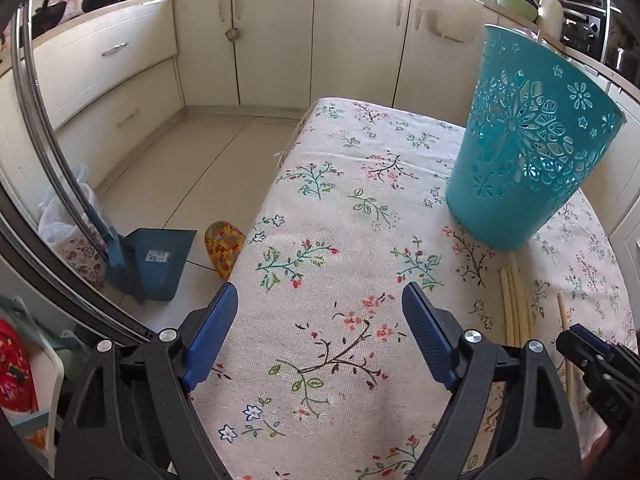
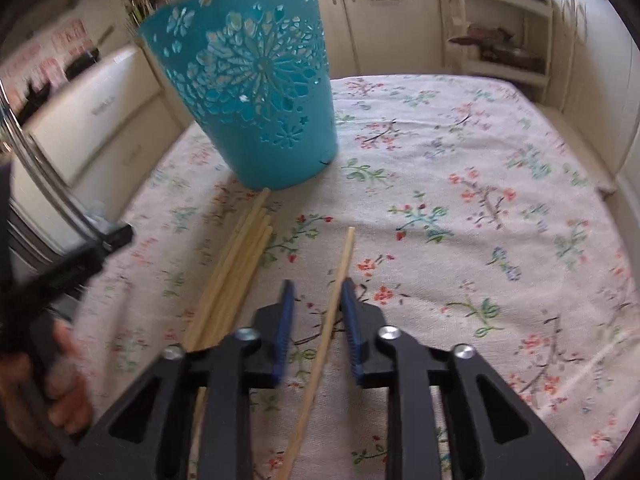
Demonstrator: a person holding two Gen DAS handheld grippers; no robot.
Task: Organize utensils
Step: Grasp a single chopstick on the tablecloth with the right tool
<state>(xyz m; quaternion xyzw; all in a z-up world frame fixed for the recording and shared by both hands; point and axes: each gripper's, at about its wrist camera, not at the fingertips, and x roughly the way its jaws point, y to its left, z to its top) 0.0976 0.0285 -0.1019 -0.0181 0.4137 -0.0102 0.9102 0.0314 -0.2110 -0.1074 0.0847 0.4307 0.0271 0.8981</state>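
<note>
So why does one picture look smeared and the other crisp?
Right wrist view: motion blur softens the teal perforated plastic basket and floral tablecloth. Left wrist view: sharp, daylit, that basket throwing a soft shadow; both views bend straight edges, fisheye style.

No legible text — none anywhere

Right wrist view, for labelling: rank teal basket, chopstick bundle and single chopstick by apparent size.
1. teal basket
2. chopstick bundle
3. single chopstick, between the right gripper's fingers; it looks as long as the bundle, only thinner.
</note>
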